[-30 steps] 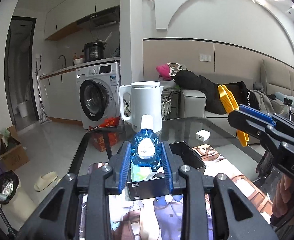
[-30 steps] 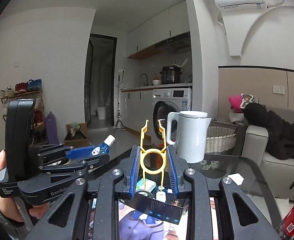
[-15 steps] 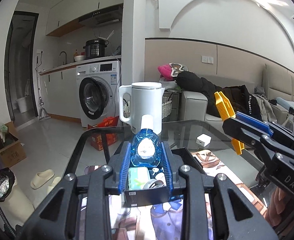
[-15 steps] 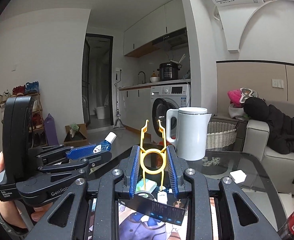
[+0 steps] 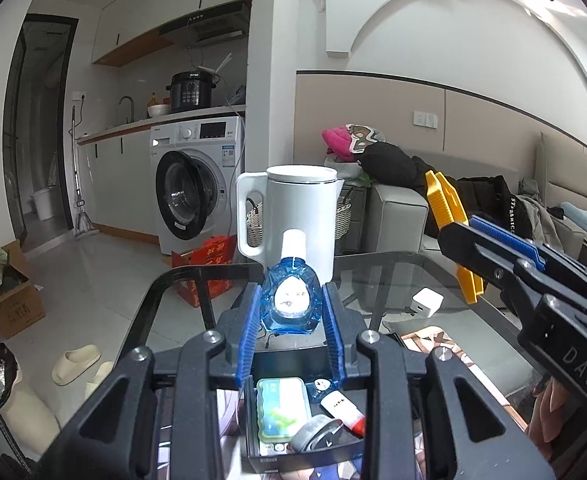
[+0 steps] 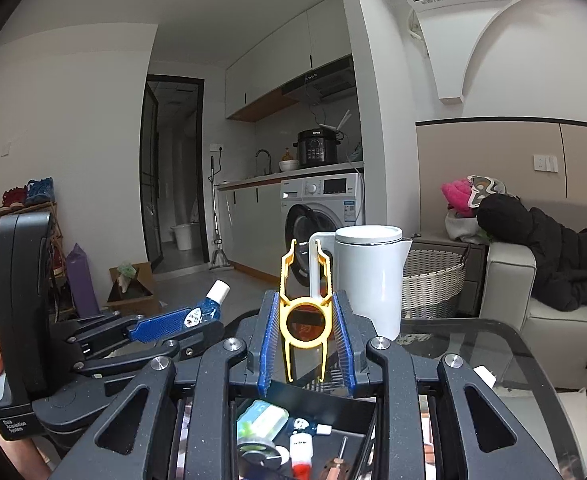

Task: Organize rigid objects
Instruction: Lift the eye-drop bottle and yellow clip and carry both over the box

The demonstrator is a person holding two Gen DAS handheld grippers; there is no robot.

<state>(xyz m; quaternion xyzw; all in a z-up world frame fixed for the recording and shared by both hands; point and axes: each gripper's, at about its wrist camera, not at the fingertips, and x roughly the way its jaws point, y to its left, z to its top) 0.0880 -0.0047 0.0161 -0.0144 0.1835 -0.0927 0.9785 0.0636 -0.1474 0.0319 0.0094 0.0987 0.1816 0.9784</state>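
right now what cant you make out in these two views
- Black box: its contents are partly covered by the left gripper in the left view, and by the right gripper in the right view.
- Blue bottle: face label too small to read.
- Yellow clip: its side in the left view is partly covered by a finger.
- Red object at the right view's bottom corner: cut off.

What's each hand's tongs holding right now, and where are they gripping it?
Left tongs pinch the blue bottle by its body sides. Right tongs pinch the yellow clip at its ring.
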